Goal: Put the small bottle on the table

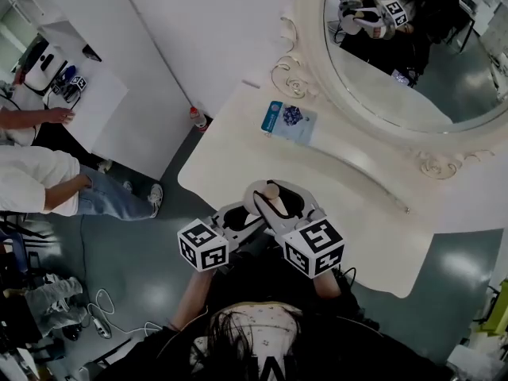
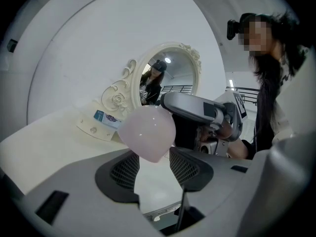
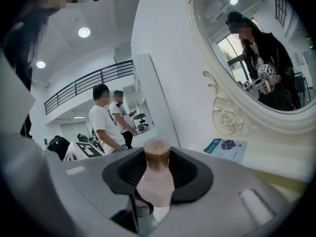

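Observation:
The small pale-pink bottle [image 1: 268, 198] with a brown cap [image 3: 157, 151] hangs over the near edge of the cream table [image 1: 357, 205]. My right gripper [image 1: 275, 205] is shut on its body [image 3: 155, 186], and the cap points away past the fingertips. My left gripper [image 1: 242, 217] faces it from the left. In the left gripper view the bottle's rounded base [image 2: 146, 132] sits right at the tips of the left gripper [image 2: 154, 164], whose jaws stand apart. I cannot tell whether they touch it.
An oval mirror [image 1: 397, 54] in an ornate cream frame stands at the back of the table, with a blue-and-white packet [image 1: 289, 122] leaning by it. A red-capped bottle [image 1: 198, 120] stands on the floor. People [image 1: 40, 181] stand at the left by a white counter [image 1: 87, 94].

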